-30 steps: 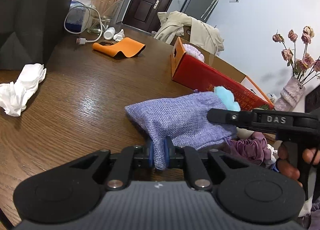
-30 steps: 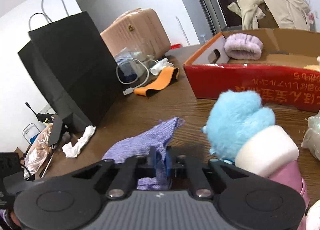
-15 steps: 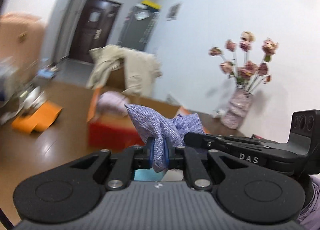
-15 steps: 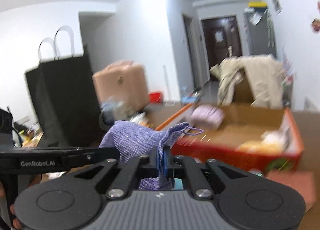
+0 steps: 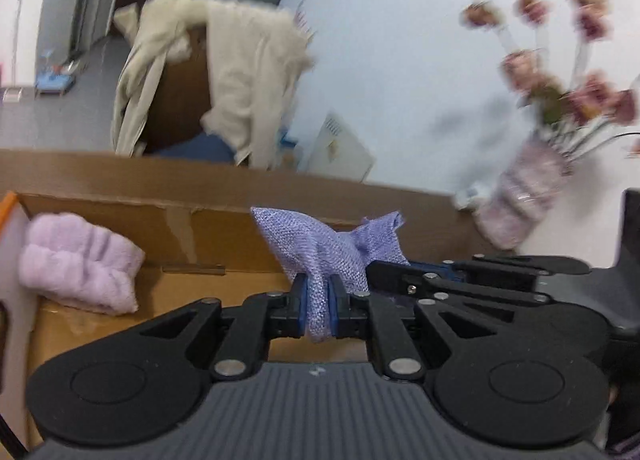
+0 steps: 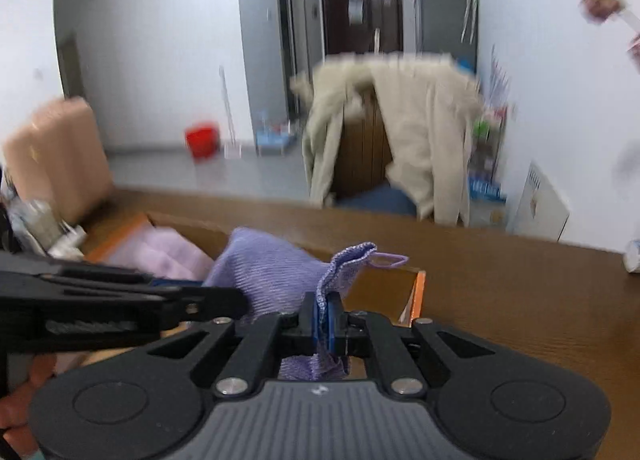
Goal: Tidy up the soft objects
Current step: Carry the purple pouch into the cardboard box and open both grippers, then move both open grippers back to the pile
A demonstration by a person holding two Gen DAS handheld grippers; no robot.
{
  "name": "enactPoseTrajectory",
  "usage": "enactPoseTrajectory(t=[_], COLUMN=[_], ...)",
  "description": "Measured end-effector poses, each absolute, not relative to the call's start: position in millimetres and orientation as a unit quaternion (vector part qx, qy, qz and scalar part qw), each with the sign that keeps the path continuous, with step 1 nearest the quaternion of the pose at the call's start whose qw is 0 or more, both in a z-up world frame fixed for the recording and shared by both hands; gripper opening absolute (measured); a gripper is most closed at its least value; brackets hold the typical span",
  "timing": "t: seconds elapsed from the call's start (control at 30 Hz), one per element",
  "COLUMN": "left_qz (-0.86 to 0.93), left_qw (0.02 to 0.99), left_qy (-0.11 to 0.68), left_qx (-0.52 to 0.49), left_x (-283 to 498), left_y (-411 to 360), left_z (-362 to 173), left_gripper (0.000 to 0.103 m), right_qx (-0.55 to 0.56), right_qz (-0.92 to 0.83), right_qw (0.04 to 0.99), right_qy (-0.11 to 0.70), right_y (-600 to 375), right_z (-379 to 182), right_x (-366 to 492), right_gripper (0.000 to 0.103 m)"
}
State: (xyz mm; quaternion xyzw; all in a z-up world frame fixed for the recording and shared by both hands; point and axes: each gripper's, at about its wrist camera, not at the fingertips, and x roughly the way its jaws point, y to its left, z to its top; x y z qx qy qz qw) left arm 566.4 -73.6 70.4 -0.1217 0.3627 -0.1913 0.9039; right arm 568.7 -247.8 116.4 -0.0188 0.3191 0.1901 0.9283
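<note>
Right now you are holding the purple mesh pouch (image 5: 320, 248) in the air above the open cardboard box (image 5: 120, 216), with both tools clamped on it: the left gripper (image 5: 318, 300) is pinching one edge of the cloth, and the right gripper (image 6: 325, 316) is pinching the gathered mouth near the drawstring loop (image 6: 390, 259). In the left view the pouch is sitting dead centre, its free corners pointing toward 12 and 1 o'clock; in the right view its body is bulging toward 10 o'clock.

Judging by how it is folding and sagging between the two grips, the pouch is looking light, limp and loosely woven, so it should be forgiving but likely to slump once one side lets go. Pinching the hem, as you are doing, seems sound; the loop could snag on a finger.

Inside the box, a lilac plush towel (image 5: 76, 264) is lying at 9 o'clock in the left view, pressed against the far wall. A vase of dried flowers (image 5: 520, 196) is standing at 2 o'clock beyond the box, well apart, and the box rim is the nearest thing to clip. A beige coat (image 6: 400, 128) is hanging on a chair at 12 o'clock.
</note>
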Motion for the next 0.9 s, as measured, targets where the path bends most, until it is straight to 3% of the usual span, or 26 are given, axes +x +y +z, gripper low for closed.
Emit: enactPoseTrajectory(t=[0.07, 0.1, 0.17, 0.23, 0.3, 0.4, 0.5, 0.6, 0.67, 0.9], left_qz=[-0.176, -0.176, -0.175, -0.18, -0.18, -0.197, -0.199, -0.188, -0.185, -0.155], left_qw=[0.895, 0.886, 0.874, 0.878, 0.884, 0.89, 0.908, 0.925, 0.936, 0.971], left_qy=[0.392, 0.411, 0.433, 0.425, 0.415, 0.401, 0.366, 0.329, 0.299, 0.184], left_qx=[-0.123, -0.124, -0.134, -0.126, -0.12, -0.093, -0.034, -0.012, -0.014, -0.01], left_x=[585.2, 592.8, 600.4, 598.8, 590.9, 573.8, 544.1, 509.0, 483.2, 357.0], left_y=[-73.4, -73.8, -71.7, -66.2, -60.3, -55.9, -57.5, -51.8, -44.7, -16.4], left_z=[50.5, 43.8, 39.2, 42.4, 50.7, 68.2, 91.6, 118.1, 138.4, 174.3], left_gripper=[0.015, 0.025, 0.035, 0.04, 0.051, 0.06, 0.067, 0.07, 0.078, 0.092], right_qx=[-0.026, -0.038, -0.054, -0.049, -0.044, -0.034, -0.017, -0.02, -0.025, -0.022], right_qz=[0.176, 0.161, 0.147, 0.142, 0.137, 0.134, 0.153, 0.164, 0.171, 0.203], right_qw=[0.926, 0.926, 0.93, 0.932, 0.939, 0.951, 0.959, 0.961, 0.962, 0.967], right_qy=[0.333, 0.34, 0.332, 0.33, 0.313, 0.277, 0.238, 0.223, 0.21, 0.155], right_y=[-243.3, -240.6, -236.7, -239.6, -243.3, -252.9, -263.8, -271.1, -275.0, -289.6], right_z=[102.4, 96.9, 92.1, 90.7, 96.6, 117.6, 141.9, 159.3, 168.8, 184.3], right_x=[591.6, 598.7, 600.6, 598.6, 591.3, 571.0, 544.0, 515.8, 491.3, 376.9], right_gripper=[0.01, 0.013, 0.013, 0.023, 0.029, 0.033, 0.051, 0.053, 0.056, 0.078])
